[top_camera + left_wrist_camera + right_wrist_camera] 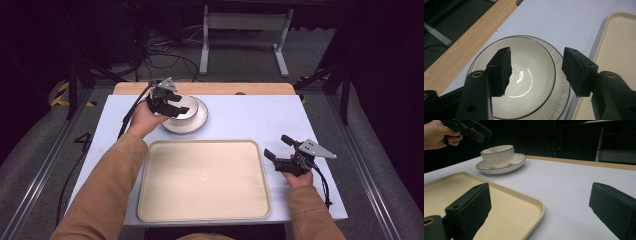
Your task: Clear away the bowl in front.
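Note:
A white ribbed bowl [191,105] with a dark rim stands on a matching plate [200,121] at the back left of the table. My left gripper [178,104] hovers just above the bowl, open, one jaw over the bowl's inside and the other past its rim. In the left gripper view the bowl [529,75] is empty on its plate [562,86] between my open jaws [537,53]. My right gripper [278,147] is open beside the right edge of the beige tray [200,175] and holds nothing. The right gripper view [540,192] looks across the tray's corner [506,205] toward the bowl [497,155].
The white table top [250,120] has a wooden strip [220,88] along its far edge. Beyond it are dark floor, cables [165,55] and a white stand [245,25]. The tray has nothing on it.

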